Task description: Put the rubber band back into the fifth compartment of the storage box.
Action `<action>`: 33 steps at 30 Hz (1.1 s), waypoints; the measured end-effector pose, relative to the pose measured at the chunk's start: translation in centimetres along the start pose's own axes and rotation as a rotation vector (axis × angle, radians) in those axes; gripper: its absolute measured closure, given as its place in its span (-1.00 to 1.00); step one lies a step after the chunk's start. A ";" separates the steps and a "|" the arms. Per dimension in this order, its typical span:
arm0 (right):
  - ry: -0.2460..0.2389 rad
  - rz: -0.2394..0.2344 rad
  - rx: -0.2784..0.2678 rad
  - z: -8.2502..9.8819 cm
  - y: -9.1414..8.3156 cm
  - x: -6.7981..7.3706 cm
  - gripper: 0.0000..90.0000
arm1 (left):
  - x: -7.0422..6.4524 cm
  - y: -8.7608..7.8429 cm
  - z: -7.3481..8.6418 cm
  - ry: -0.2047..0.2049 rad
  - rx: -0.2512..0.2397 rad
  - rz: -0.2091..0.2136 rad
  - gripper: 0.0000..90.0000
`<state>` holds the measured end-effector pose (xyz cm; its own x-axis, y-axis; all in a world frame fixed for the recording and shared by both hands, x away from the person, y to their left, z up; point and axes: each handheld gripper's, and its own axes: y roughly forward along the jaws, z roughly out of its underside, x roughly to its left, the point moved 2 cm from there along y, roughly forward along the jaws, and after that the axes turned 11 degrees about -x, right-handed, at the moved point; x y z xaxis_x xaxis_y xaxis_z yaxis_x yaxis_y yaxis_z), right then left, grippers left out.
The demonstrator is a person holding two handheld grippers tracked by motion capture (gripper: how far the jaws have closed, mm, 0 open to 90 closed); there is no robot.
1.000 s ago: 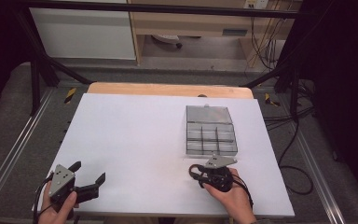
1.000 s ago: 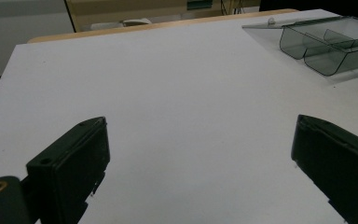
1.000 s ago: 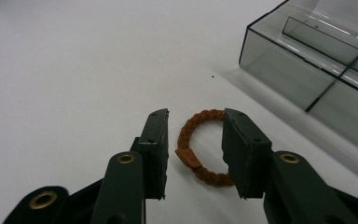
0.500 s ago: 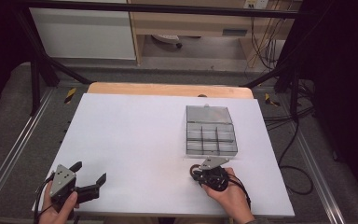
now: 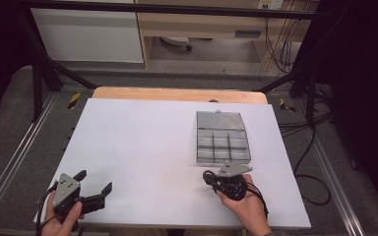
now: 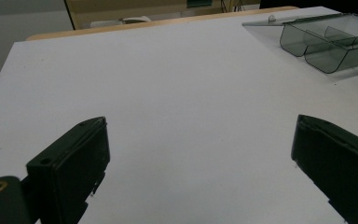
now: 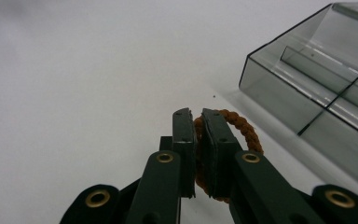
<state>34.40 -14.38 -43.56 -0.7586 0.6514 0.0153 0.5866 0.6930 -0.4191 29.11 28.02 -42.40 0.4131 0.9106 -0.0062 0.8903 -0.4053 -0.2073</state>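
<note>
A brown braided ring [image 7: 242,128] is pinched between the jaws of my right gripper [image 7: 196,114], just above the white table. In the high view my right gripper [image 5: 208,176] sits just in front of the near edge of a clear grey compartment box [image 5: 222,140], whose lid lies open at the back. The box's front corner [image 7: 317,79] stands close on the right in the right gripper view. Near the table's front left corner my left gripper [image 5: 94,180] is held open, nothing between its jaws [image 6: 201,123]. The box [image 6: 326,42] lies far off to its right.
The white table top [image 5: 142,142] carries the box at its right half. A wooden edge [image 5: 177,93] runs along the back. Metal rails flank both sides, and cables [image 5: 310,147] hang off the right.
My right gripper has shifted very slightly towards the box, still shut on the ring. The left gripper has stayed where it was.
</note>
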 end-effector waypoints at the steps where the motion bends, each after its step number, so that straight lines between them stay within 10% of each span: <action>1: 0.001 -0.001 -0.010 -0.1 -0.1 0.0 0.87 | 0.0 0.0 0.0 0.001 0.002 0.000 -0.90; 33: -0.004 0.019 -0.108 -4.3 -1.6 -2.1 0.87 | 0.3 -0.1 -0.2 -0.006 -0.039 -0.005 -0.90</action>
<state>36.23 -15.50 -39.06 -0.7480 0.6637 0.0040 0.6282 0.7099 -0.3185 29.16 28.28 -42.19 0.4079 0.9129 -0.0117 0.8991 -0.4039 -0.1687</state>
